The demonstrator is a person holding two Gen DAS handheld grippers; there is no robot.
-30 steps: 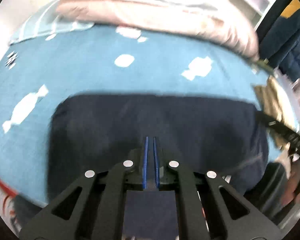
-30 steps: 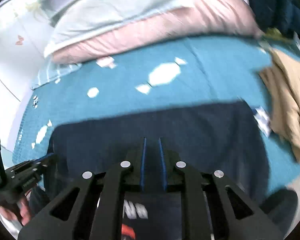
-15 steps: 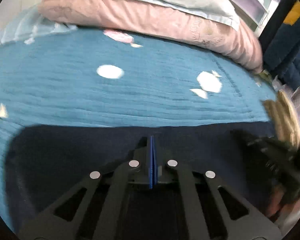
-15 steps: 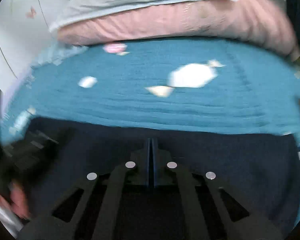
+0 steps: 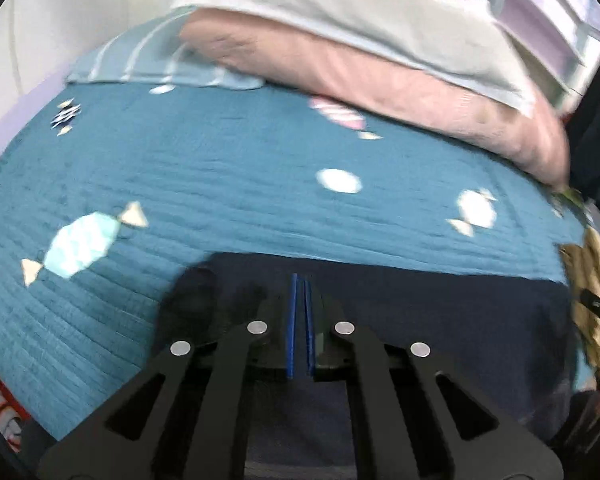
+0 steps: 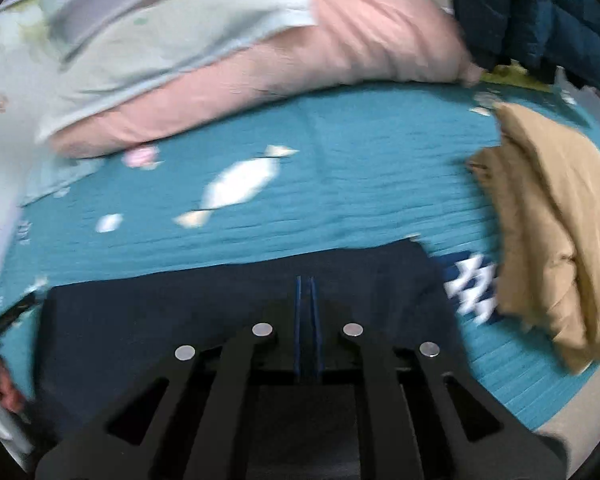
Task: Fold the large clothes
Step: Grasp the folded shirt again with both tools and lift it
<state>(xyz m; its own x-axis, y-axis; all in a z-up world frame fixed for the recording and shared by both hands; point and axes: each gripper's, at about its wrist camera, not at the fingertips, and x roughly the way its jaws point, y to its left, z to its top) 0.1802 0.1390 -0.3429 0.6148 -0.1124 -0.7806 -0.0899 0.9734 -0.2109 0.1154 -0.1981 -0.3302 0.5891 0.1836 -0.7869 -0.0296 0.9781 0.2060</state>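
Observation:
A dark navy garment (image 5: 440,312) lies folded on the teal bedspread (image 5: 240,176); it also shows in the right wrist view (image 6: 172,312). My left gripper (image 5: 300,284) sits low over the garment's left part, its blue pads almost together with a thin gap. My right gripper (image 6: 306,284) sits over the garment's right part, its pads also nearly closed. I cannot tell whether either one pinches cloth. The right gripper's tip (image 5: 598,308) pokes in at the right edge of the left wrist view.
A pink pillow (image 5: 380,72) under a pale green one (image 5: 360,16) lies at the back. A tan garment (image 6: 552,216) is heaped at the right beside a blue-and-white printed piece (image 6: 474,284). Dark jackets (image 6: 540,12) hang far right.
Both grippers pulled back and rose a little over the navy garment. Their pads, pressed together half a second ago, now show a thin gap. The views swung outward.

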